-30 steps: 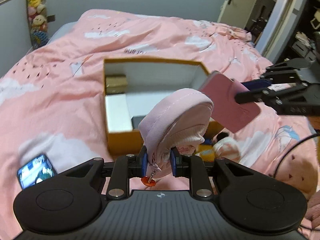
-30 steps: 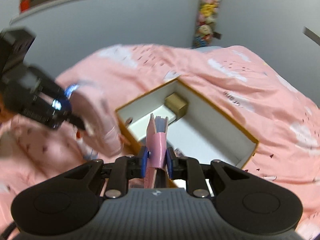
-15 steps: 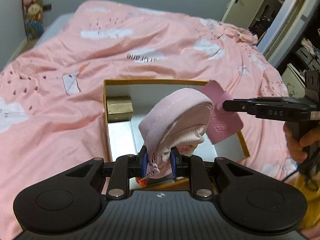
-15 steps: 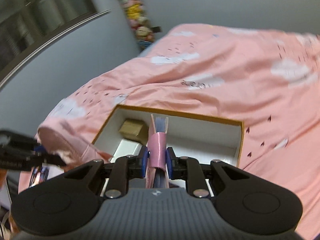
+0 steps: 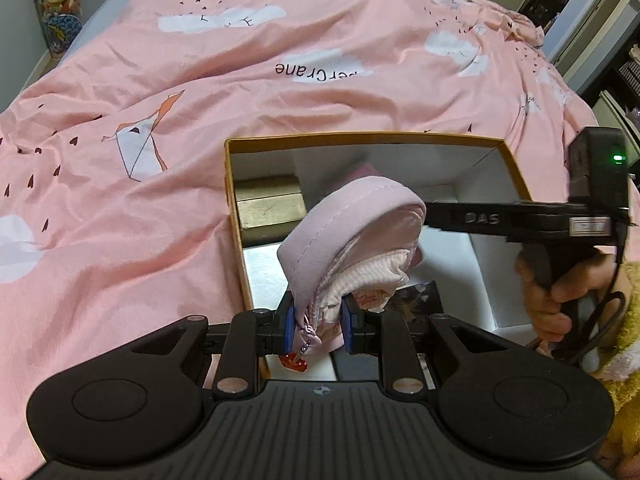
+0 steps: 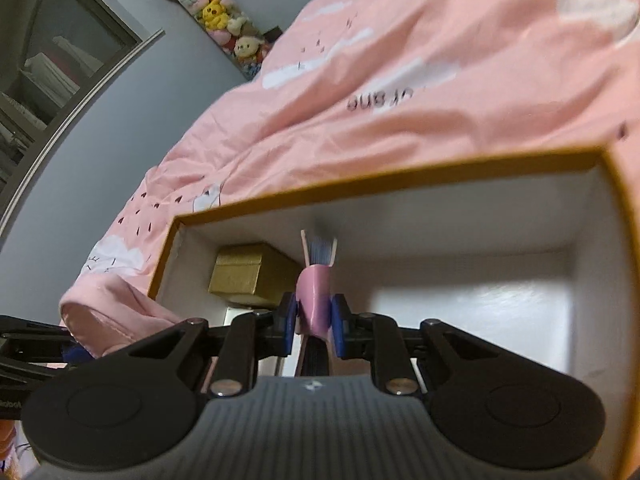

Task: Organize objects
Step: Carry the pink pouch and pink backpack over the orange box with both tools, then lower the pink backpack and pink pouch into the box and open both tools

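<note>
An open orange-edged box (image 5: pixel 360 137) with white inner walls lies on the pink bed; it also shows in the right wrist view (image 6: pixel 400 178). My left gripper (image 5: pixel 318 326) is shut on a soft pink zip pouch (image 5: pixel 352 232) and holds it above the box's near side. My right gripper (image 6: pixel 314 322) is shut on a thin pink notebook (image 6: pixel 316 280) held on edge inside the box, beside a small gold box (image 6: pixel 248 274). In the left wrist view the right gripper's body (image 5: pixel 520 220) reaches in from the right; its fingertips are hidden behind the pouch.
The gold box (image 5: pixel 268 208) sits in the box's far left corner. A white item (image 5: pixel 264 276) and a dark packet (image 5: pixel 416 300) lie on the box floor. The pink duvet (image 5: pixel 160 100) surrounds the box. Plush toys (image 6: pixel 216 12) hang at the wall.
Both grippers have moved closer over the box. The right gripper has lowered the notebook down into it. The pouch stays held in the left gripper.
</note>
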The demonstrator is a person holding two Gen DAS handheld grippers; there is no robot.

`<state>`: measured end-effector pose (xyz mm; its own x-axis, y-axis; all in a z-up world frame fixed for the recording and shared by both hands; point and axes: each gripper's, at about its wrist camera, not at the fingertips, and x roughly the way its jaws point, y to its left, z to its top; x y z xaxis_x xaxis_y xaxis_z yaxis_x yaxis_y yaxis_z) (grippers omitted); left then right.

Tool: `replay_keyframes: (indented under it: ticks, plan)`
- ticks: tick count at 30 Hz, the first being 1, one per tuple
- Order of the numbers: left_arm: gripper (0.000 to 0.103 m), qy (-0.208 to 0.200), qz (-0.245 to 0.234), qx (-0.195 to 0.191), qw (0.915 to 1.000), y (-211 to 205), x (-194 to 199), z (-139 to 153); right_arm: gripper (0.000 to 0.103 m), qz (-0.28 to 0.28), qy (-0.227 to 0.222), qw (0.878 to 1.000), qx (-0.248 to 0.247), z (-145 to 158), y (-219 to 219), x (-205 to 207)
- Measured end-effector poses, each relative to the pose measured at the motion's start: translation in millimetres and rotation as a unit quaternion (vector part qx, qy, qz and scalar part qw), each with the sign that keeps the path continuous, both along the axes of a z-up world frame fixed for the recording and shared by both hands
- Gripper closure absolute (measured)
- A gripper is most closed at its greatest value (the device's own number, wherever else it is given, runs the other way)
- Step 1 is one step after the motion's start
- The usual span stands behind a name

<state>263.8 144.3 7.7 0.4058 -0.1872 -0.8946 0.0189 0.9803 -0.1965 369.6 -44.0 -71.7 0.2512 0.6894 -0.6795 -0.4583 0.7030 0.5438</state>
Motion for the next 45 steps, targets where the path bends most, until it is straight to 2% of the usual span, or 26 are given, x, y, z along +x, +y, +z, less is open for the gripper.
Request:
replay_keyframes:
  ticks: [3,6,16,19,21,27,34,38,41,45]
  plan:
    - [0.078,0.006,0.001,-0.001,1.0,4,4,-5,0.084,0.001,0.034,0.999,0.012,-16,6,7]
    - [0.078,0.008,-0.001,0.002,1.0,7,6,-7,0.083,0.001,0.045,0.999,0.017,-21,7,10]
    - [0.078,0.012,-0.017,-0.002,0.9998,3,16,-11,0.079,0.008,0.069,0.996,-0.056,-36,16,20]
    - [0.078,0.016,-0.021,-0.002,0.9997,2,17,-12,0.078,0.025,0.096,0.994,-0.047,-46,18,21]
    - [0.078,0.02,-0.023,0.0,0.9995,1,18,-12,0.073,0.041,0.099,0.992,-0.061,-50,22,20]
    - [0.078,0.027,-0.025,0.003,0.9993,-3,24,-15,0.068,0.048,0.076,0.993,-0.077,-47,18,17]
    - [0.078,0.036,-0.048,-0.029,0.9977,-13,36,-16,0.069,0.038,-0.013,0.994,-0.099,-13,0,11]
    - [0.078,0.056,-0.06,-0.028,0.9962,-22,53,-28,0.069,0.028,-0.055,0.992,-0.109,4,-16,3]
    - [0.077,0.083,-0.073,-0.042,0.993,-25,67,-42,0.069,0.028,-0.057,0.993,-0.097,8,-22,-1]
    - [0.075,0.089,-0.072,-0.031,0.9929,-26,78,-50,0.069,0.041,-0.051,0.995,-0.075,8,-21,-3]
